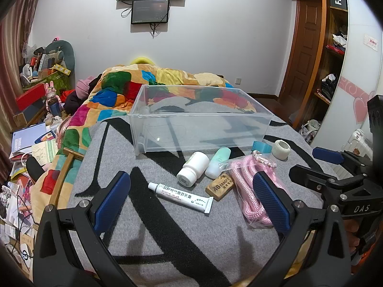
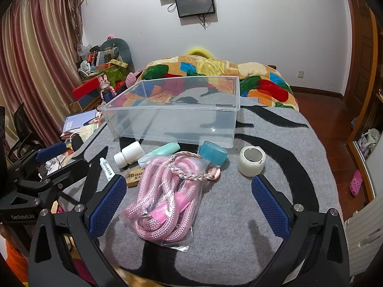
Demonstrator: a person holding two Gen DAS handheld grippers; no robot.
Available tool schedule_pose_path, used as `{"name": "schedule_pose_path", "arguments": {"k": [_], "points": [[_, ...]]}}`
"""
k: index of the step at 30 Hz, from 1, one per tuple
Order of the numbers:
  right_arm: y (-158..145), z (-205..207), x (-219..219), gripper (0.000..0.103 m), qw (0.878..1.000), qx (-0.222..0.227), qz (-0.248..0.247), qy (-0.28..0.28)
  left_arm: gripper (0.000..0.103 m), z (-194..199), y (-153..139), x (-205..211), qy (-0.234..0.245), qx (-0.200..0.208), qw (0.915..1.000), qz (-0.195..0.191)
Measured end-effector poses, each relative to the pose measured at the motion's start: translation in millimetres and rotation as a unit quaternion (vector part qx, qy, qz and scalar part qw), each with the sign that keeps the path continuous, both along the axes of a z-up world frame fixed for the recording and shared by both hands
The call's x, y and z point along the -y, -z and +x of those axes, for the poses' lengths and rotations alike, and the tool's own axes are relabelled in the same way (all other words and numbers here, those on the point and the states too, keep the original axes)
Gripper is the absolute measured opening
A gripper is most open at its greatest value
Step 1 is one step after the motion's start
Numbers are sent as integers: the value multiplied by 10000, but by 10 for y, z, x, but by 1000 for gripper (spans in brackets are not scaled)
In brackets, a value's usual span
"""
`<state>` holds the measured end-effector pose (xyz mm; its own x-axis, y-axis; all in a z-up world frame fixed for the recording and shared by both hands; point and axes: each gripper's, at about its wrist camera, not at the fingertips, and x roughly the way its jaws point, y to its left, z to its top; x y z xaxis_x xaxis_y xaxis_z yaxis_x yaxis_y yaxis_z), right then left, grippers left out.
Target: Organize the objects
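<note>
Rope bag (image 2: 165,205) lies between the wide right tool (image 2: 189,205) (left tool (image 1: 191,203) also wide); pinch its thick middle.

On the blanket (image 2: 275,215) the bin (image 2: 172,117) sits at twelve o'clock, the small things in a row just before it — pill bottle (image 2: 129,154) at ten, roll-on bottle (image 2: 159,151) touching it, tape roll (image 2: 213,154) at one, gauze roll (image 2: 251,160) at two. The bagged rope (image 2: 165,201) lies nearest, the eraser (image 2: 135,175) and ointment tube (image 2: 106,168) at its nine o'clock.
</note>
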<state>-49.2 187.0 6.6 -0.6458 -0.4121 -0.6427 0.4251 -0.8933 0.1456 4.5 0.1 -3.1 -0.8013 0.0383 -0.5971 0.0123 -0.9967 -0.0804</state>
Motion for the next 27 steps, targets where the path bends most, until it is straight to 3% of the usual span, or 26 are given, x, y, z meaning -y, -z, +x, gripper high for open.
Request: {"name": "schedule_pose_path", "arguments": {"k": [27], "points": [[-16, 25, 25, 103, 10000, 29, -43, -20, 103, 24, 2, -11, 0, 28, 10000, 12]]}}
